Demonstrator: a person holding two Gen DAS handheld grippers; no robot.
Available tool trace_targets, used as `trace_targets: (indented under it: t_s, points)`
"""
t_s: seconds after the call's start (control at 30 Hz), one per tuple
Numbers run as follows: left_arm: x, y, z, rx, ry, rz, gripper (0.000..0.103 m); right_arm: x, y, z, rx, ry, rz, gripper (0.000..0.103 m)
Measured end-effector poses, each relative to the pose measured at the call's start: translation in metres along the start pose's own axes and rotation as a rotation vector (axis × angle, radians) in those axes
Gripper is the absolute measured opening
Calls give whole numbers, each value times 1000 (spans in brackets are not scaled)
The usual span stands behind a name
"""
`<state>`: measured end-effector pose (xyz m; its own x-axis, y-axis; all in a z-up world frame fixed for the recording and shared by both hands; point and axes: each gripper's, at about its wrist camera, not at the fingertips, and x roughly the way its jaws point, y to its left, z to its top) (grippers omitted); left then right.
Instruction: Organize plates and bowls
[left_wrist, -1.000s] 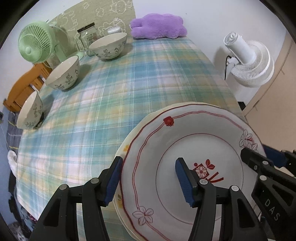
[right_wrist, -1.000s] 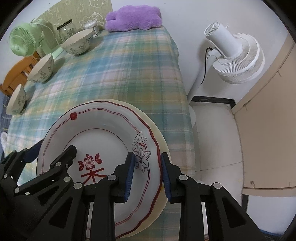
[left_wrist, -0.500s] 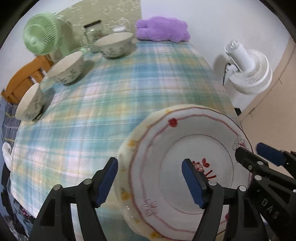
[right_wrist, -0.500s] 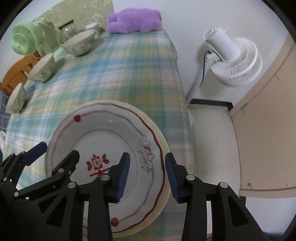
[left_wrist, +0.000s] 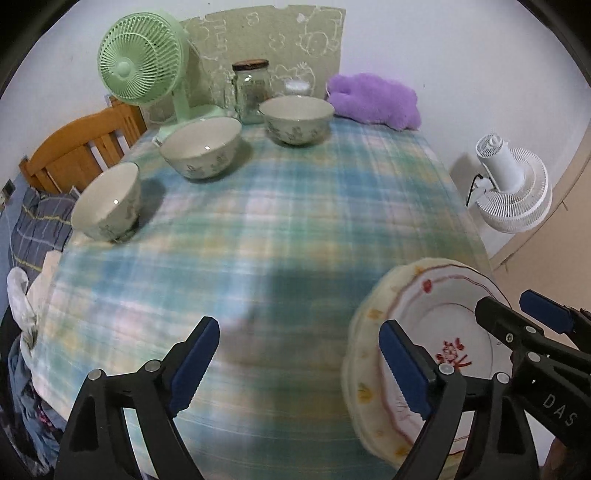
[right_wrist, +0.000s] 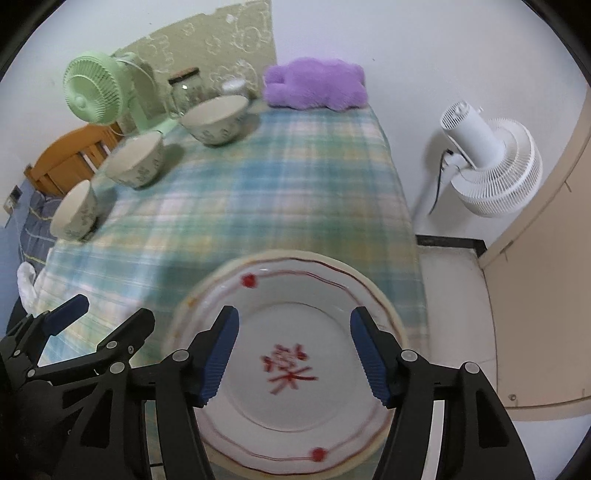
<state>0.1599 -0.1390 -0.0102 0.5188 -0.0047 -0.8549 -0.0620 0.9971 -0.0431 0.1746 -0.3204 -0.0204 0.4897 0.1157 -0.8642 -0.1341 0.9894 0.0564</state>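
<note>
A white plate with red trim (right_wrist: 295, 354) lies on top of a cream plate (right_wrist: 391, 317) at the near right corner of the checked tablecloth (left_wrist: 295, 229); the stack also shows in the left wrist view (left_wrist: 443, 332). Three patterned bowls stand apart along the far left: near (left_wrist: 107, 203), middle (left_wrist: 201, 146), far (left_wrist: 297, 118). My left gripper (left_wrist: 299, 362) is open and empty, left of the stack. My right gripper (right_wrist: 293, 354) is open above the top plate, holding nothing.
A green fan (left_wrist: 142, 61), a glass jar (left_wrist: 251, 90) and a purple plush (left_wrist: 373, 99) stand at the table's far end. A wooden chair (left_wrist: 77, 147) is at the left. A white fan (right_wrist: 487, 162) stands on the floor to the right.
My right gripper opened and let go of the plates' rim. My left gripper opened wider and drew back left off the stack. Both views pulled back and up.
</note>
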Motion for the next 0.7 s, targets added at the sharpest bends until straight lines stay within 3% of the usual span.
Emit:
trace_targets:
  t_s: [0.33, 0.57, 0.7]
  points:
    - [-10, 72, 24, 48, -25, -30, 89, -9, 69, 14, 86, -43, -10, 66]
    - [-7, 131, 37, 78, -35, -52, 89, -7, 132, 28, 87, -56, -61, 66]
    - [-1, 166, 46, 93, -38, -63, 89, 1, 167, 34, 100, -53, -100, 73]
